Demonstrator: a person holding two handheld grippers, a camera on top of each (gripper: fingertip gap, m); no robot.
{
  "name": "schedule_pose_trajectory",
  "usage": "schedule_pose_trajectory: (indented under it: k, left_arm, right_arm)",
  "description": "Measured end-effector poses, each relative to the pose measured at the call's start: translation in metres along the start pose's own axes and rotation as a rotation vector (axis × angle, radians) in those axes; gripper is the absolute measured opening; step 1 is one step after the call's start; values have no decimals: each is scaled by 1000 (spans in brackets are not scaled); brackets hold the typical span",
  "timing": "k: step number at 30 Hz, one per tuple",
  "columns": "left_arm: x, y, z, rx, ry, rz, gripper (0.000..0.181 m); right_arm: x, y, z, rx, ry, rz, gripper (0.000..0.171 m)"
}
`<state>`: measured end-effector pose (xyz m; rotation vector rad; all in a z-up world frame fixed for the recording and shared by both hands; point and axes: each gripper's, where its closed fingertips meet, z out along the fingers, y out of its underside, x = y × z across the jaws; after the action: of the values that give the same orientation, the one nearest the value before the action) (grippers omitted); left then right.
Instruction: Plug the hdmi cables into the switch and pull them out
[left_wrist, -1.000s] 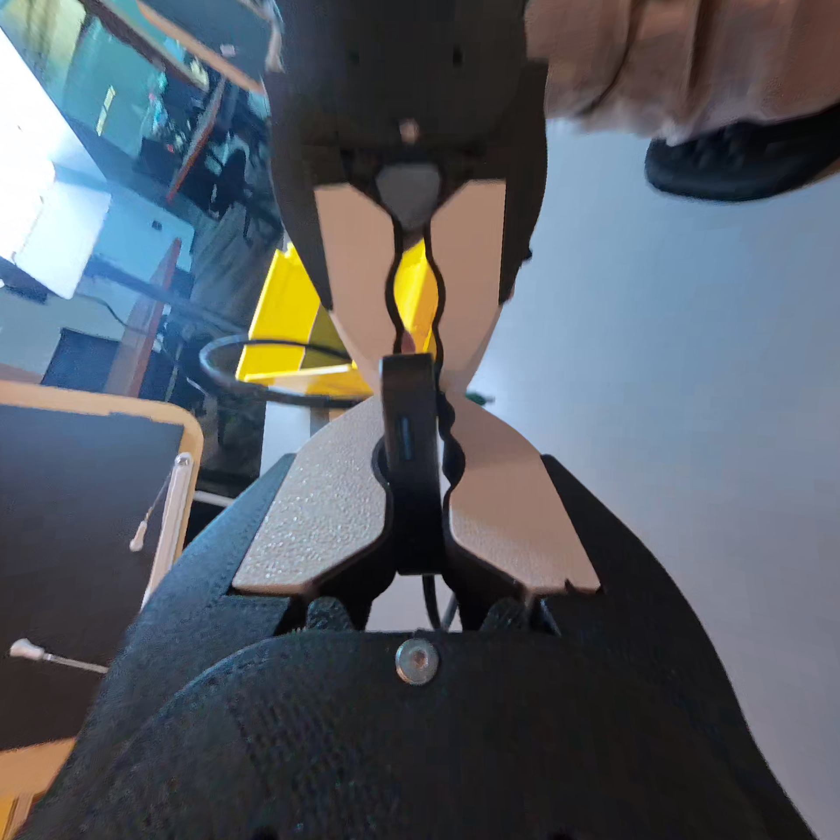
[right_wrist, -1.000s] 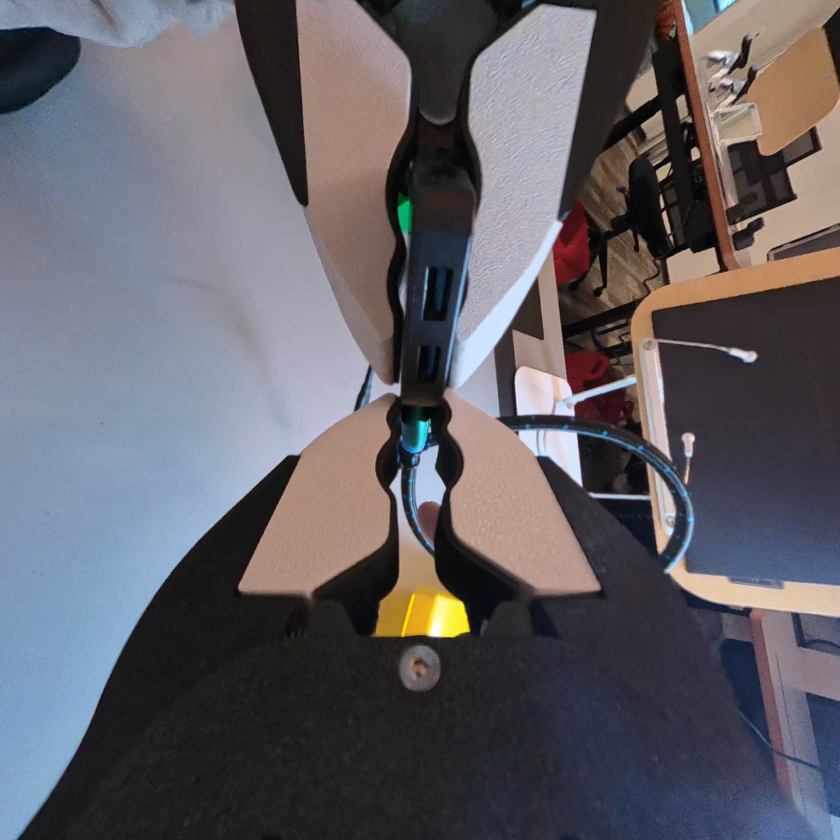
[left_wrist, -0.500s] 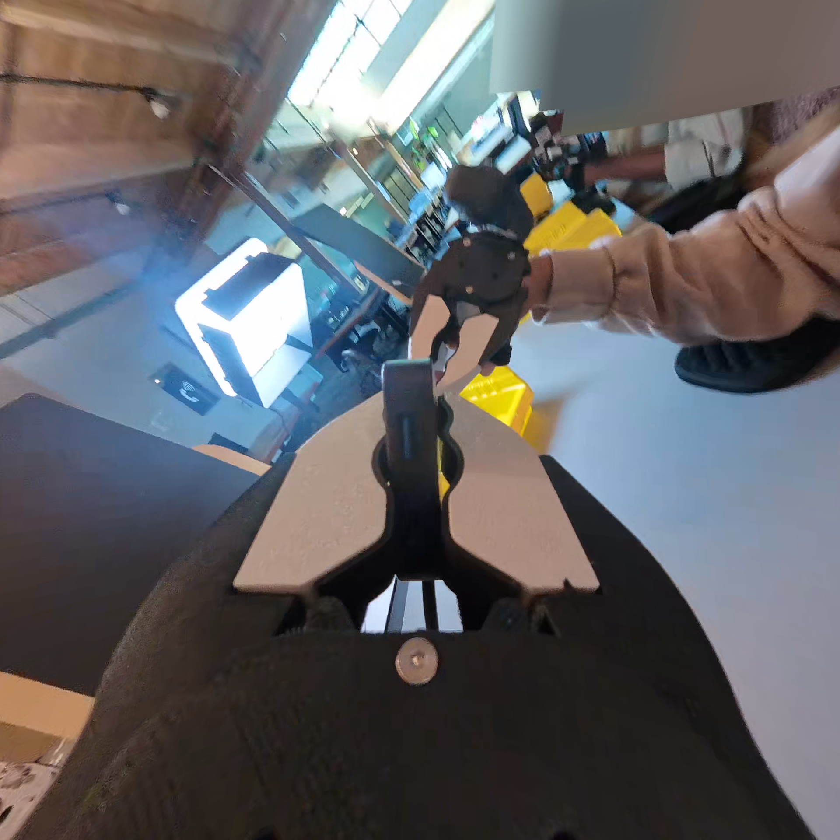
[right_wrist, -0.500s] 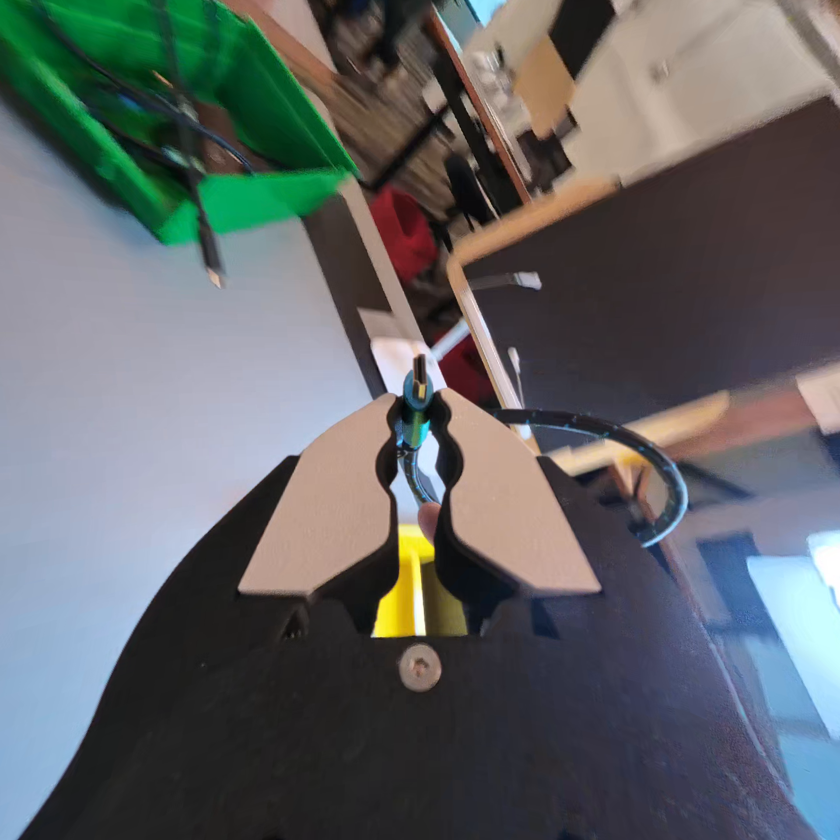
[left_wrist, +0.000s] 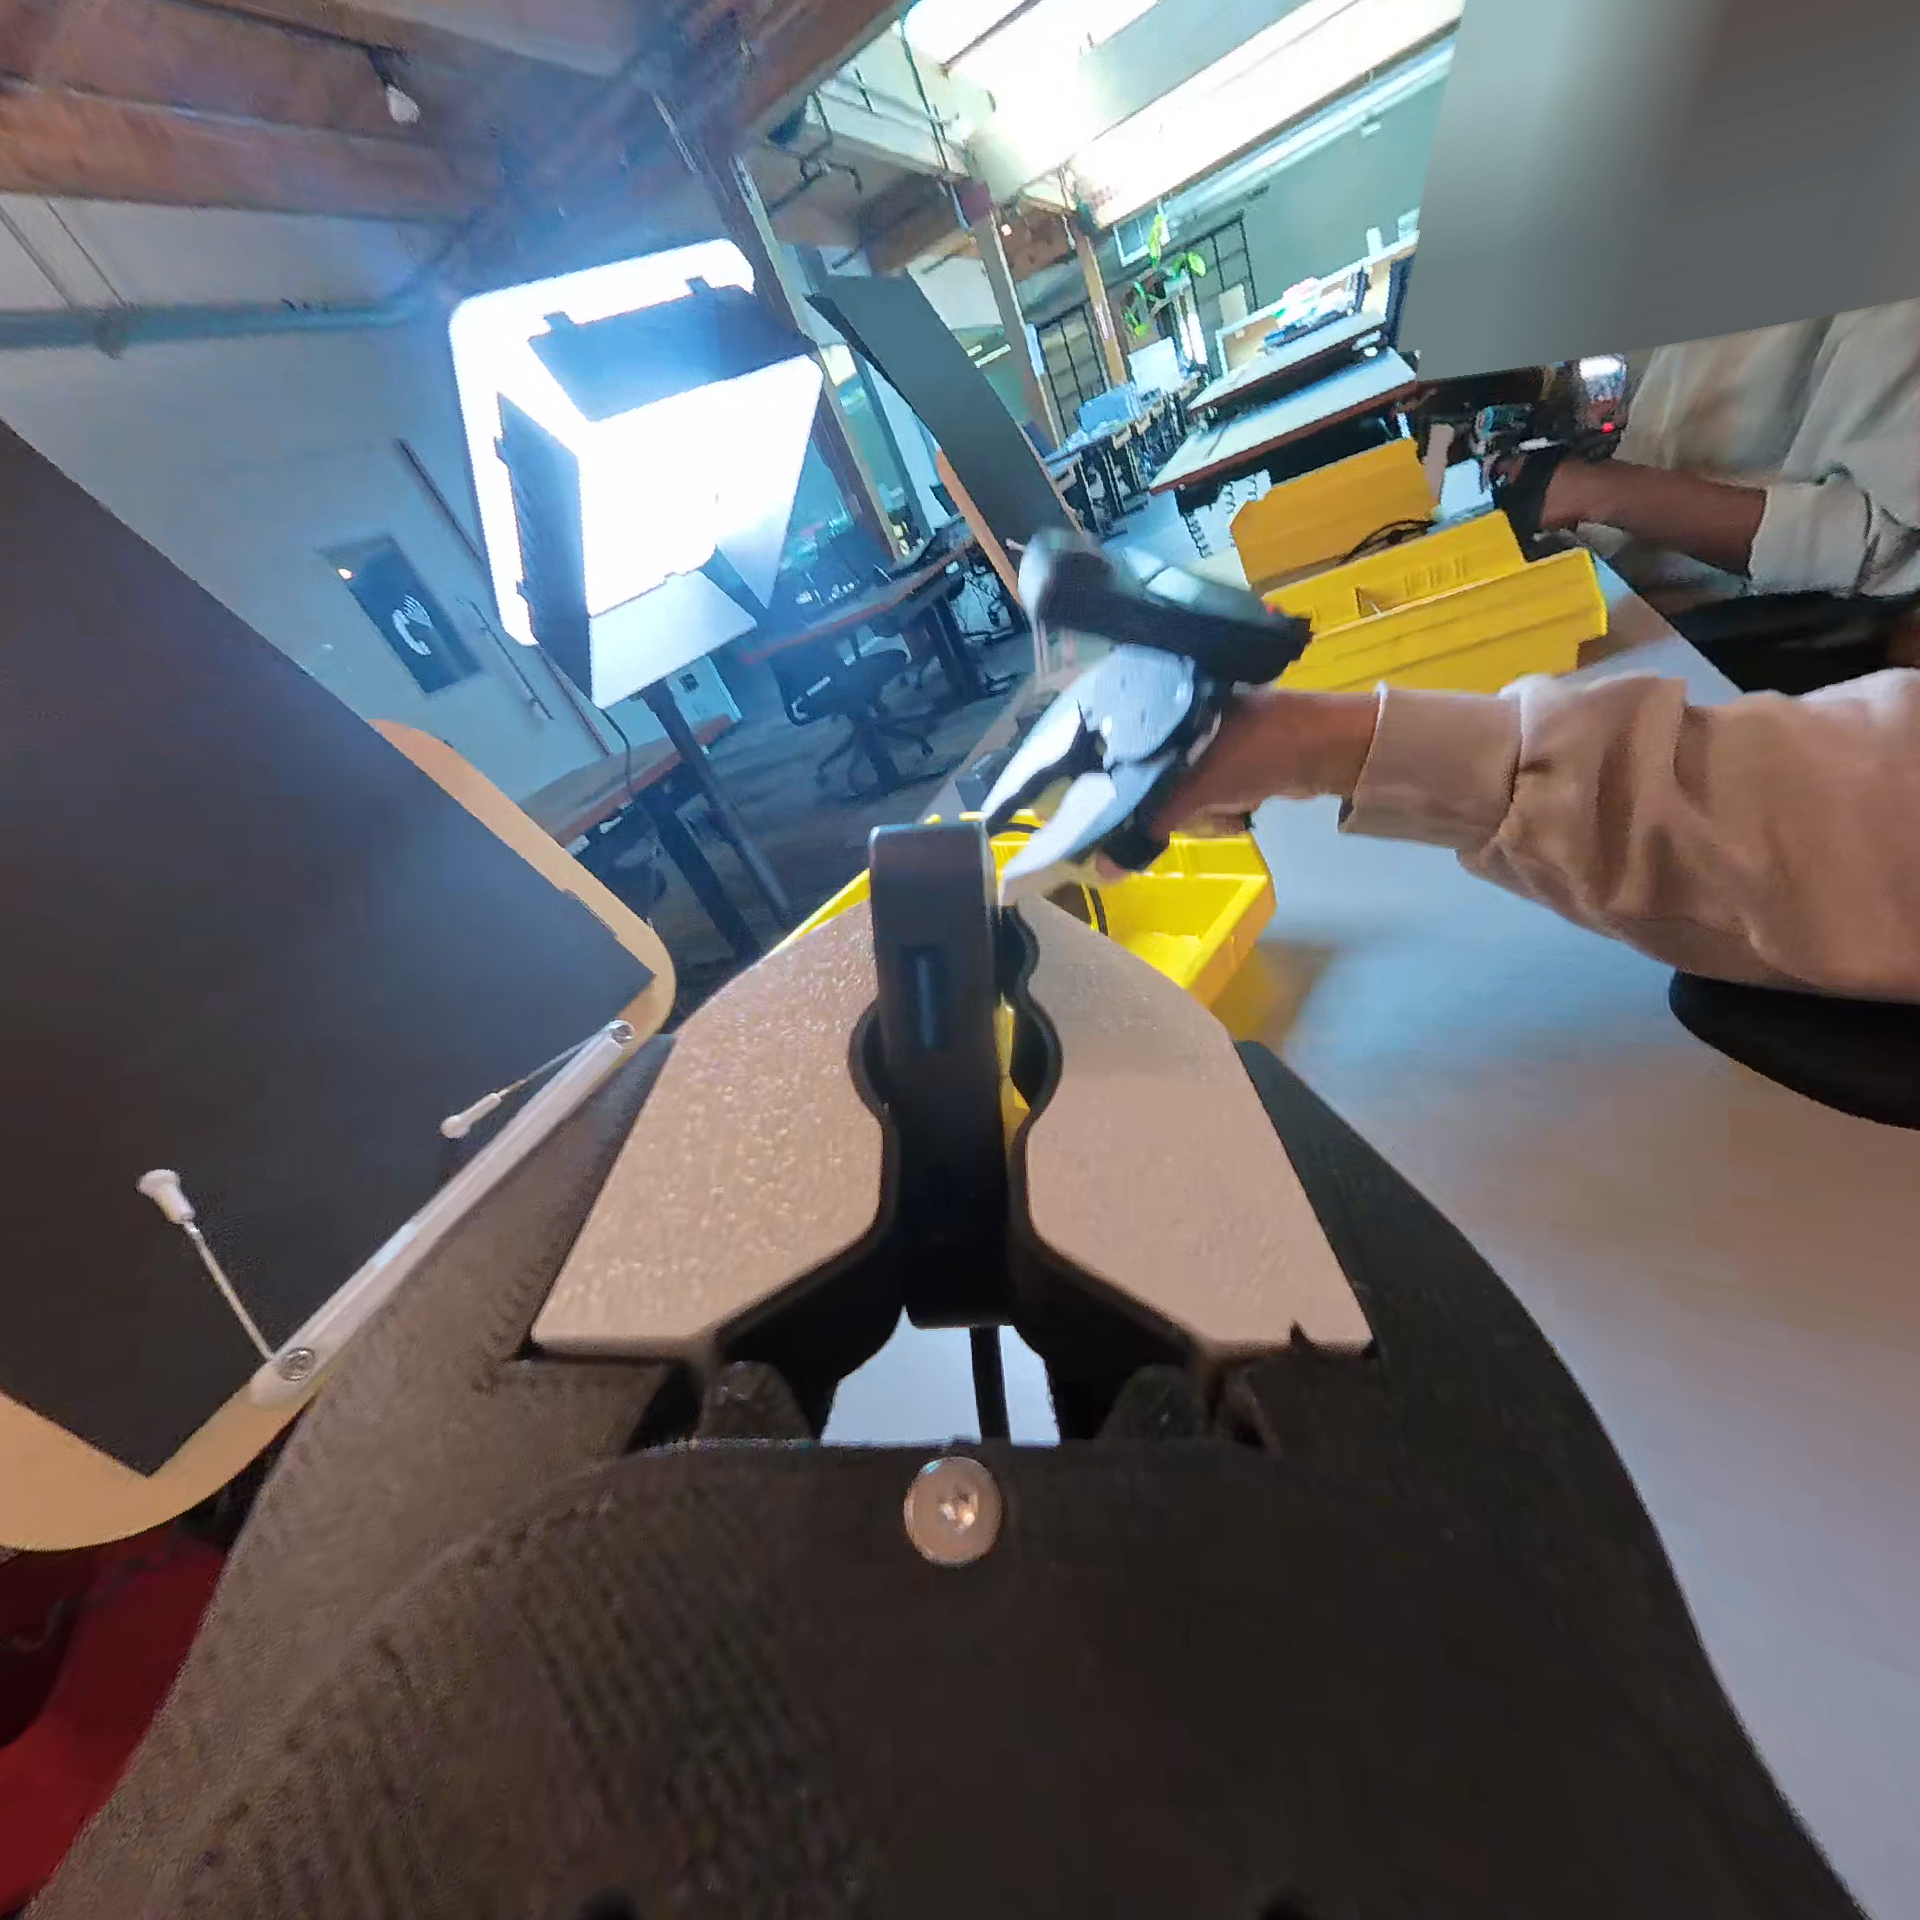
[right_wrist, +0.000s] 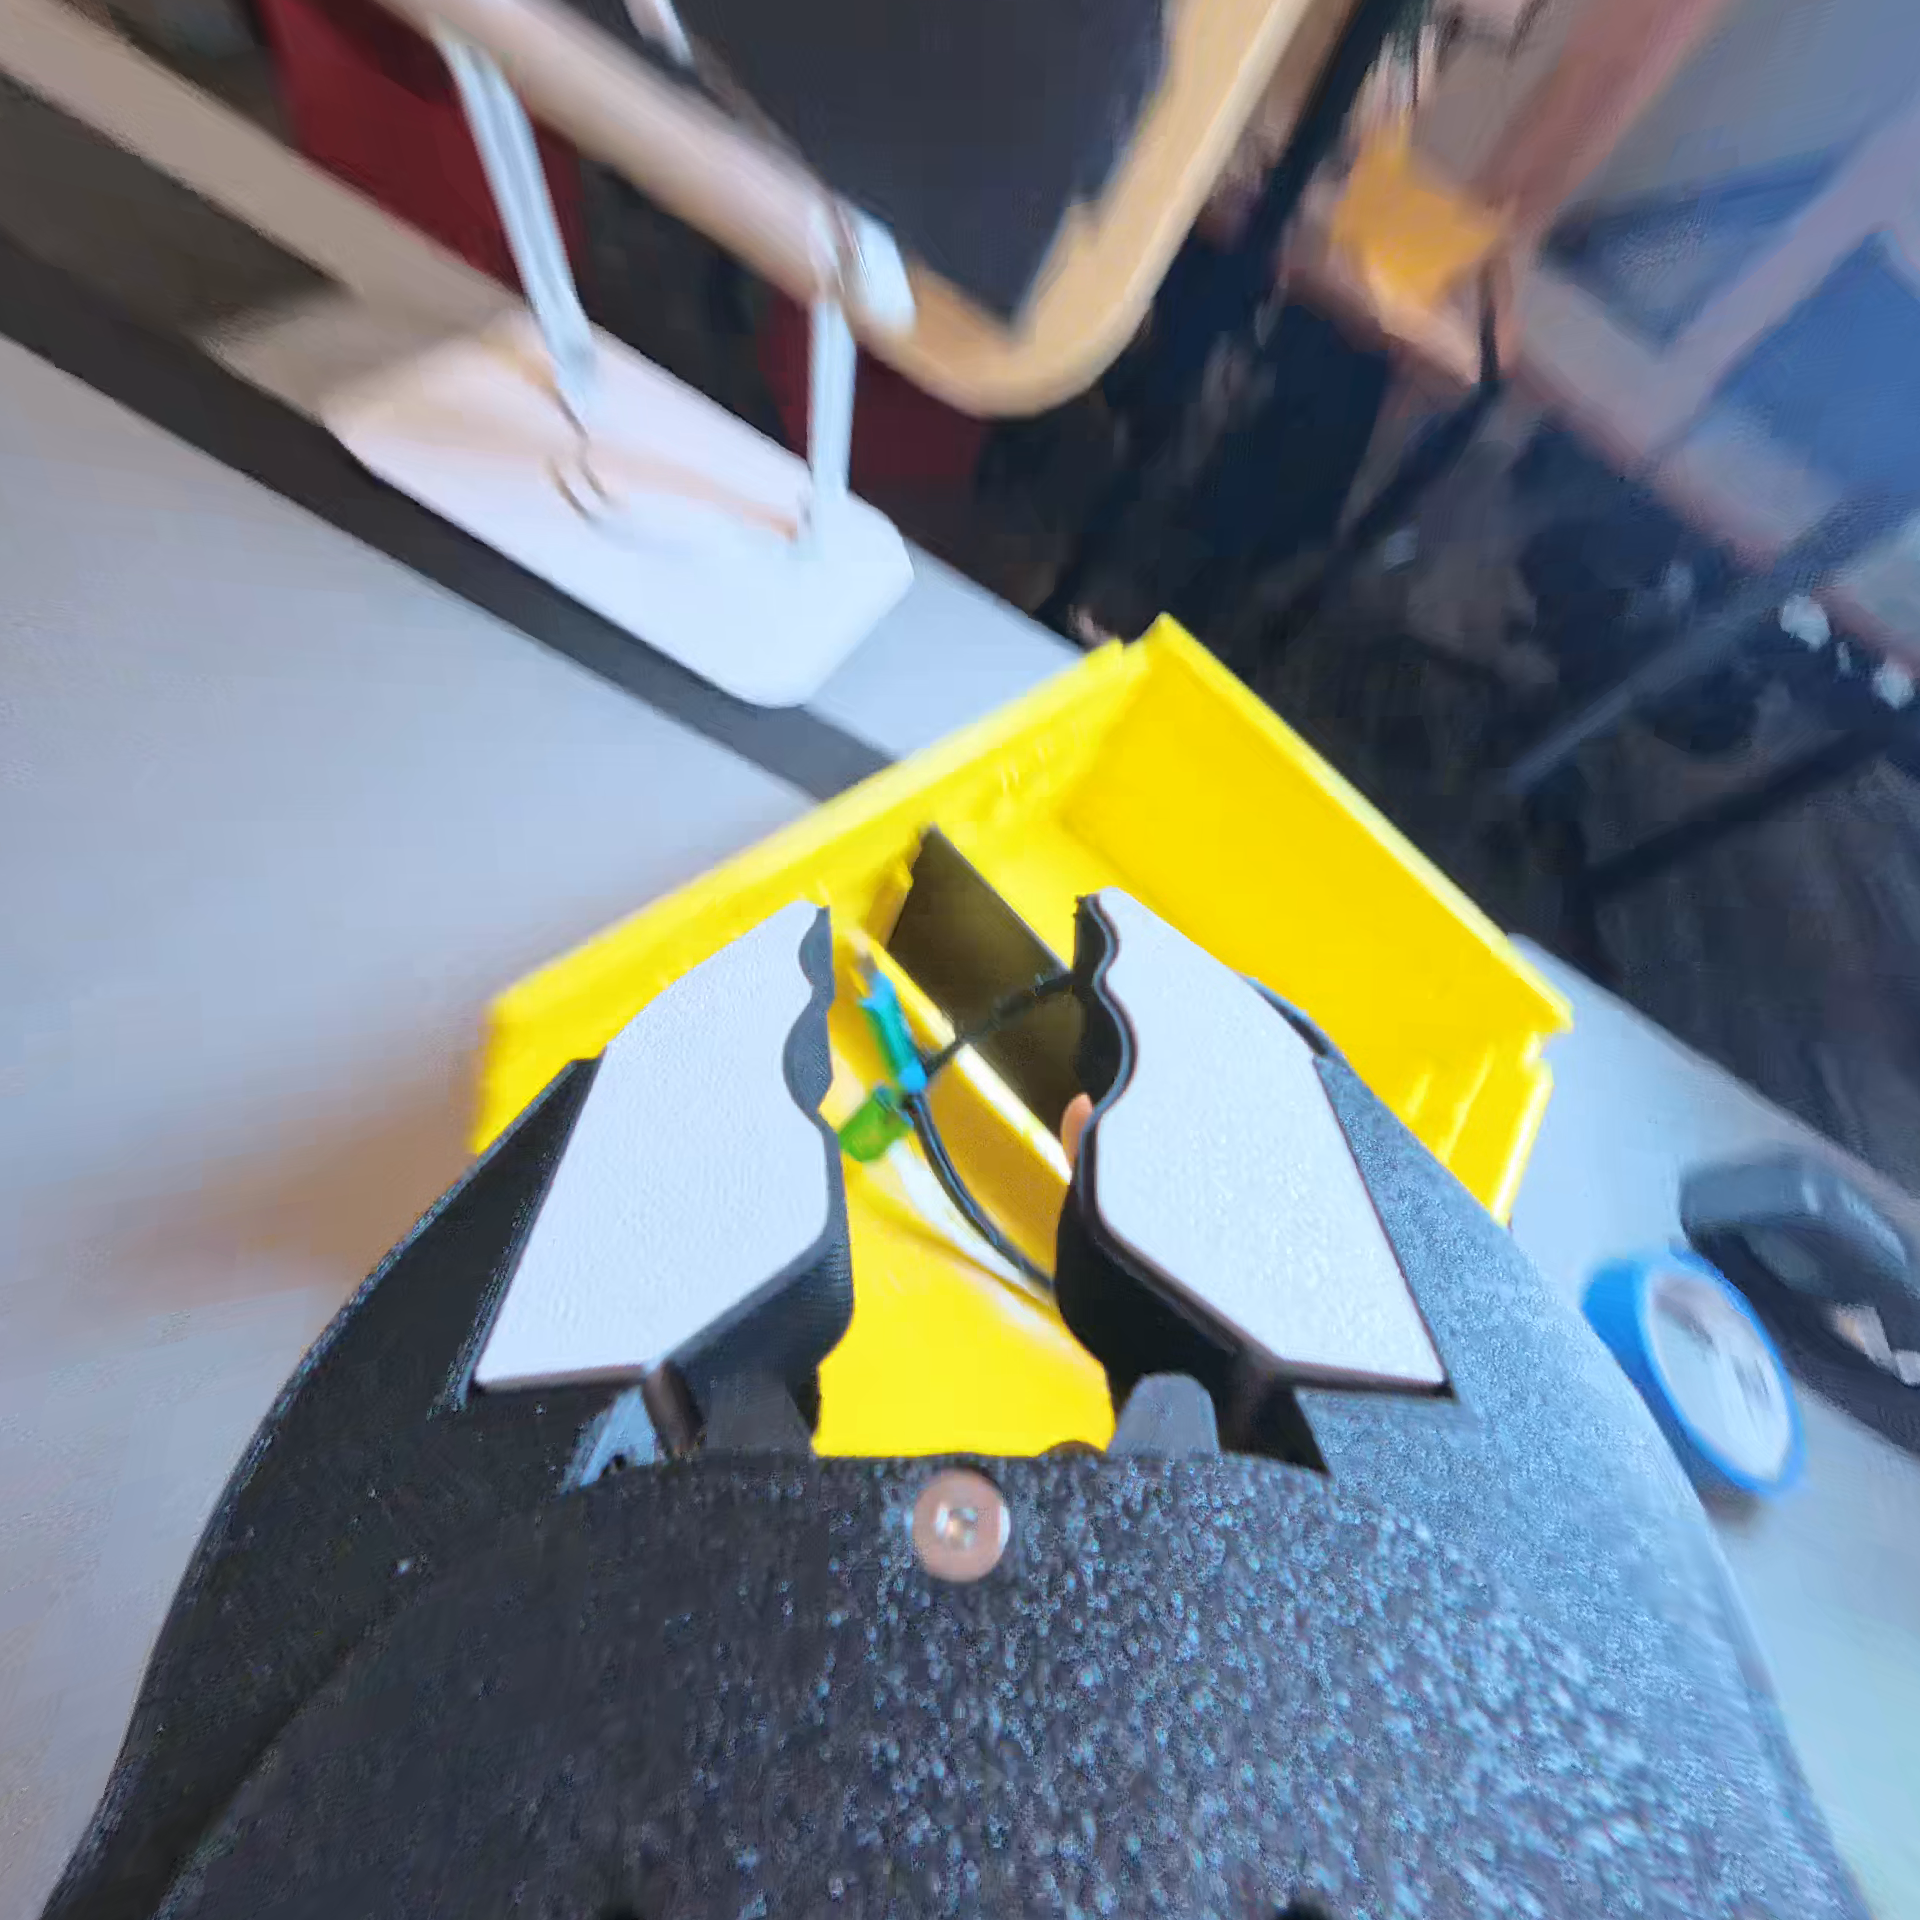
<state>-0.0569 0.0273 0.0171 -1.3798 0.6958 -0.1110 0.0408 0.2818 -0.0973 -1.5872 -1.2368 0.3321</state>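
Nearest us, our left gripper (left_wrist: 940, 914) is clamped on the black switch (left_wrist: 933, 997), which stands upright between the 2 fingers above the white table (left_wrist: 1558, 1299). Further off, our right gripper (right_wrist: 956, 914) hangs with jaws apart over a yellow bin (right_wrist: 1247, 831); the cable (right_wrist: 971, 1184), with its blue-green plug (right_wrist: 891, 1029), lies loose inside that bin. Beyond stands a black-faced board (left_wrist: 208, 935).

Bin: yellow bin (right_wrist: 1299, 831) directly under the spread right gripper (right_wrist: 956, 925); black divider (right_wrist: 977, 956) splits it (cable (right_wrist: 966, 1184) inside).
Tabletop: white table (left_wrist: 1558, 1299) bare right of bin.
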Motion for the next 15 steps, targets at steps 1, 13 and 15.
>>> schedule_pose_trajectory:
  k: [1, 13, 15]
  left_arm:
    - [3, 3, 3, -4, 17, -2, 16]
    - [56, 34, 35, -131, 202, 81, 16]
    - [66, 36, 37, -141, 239, 116, 16]
  right_arm:
    - [-7, -20, -13, 84, -36, -1, 44]
    - [-189, -106, -147, 537, -727, -414, 36]
    - [-202, -98, -137, 489, -718, -472, 36]
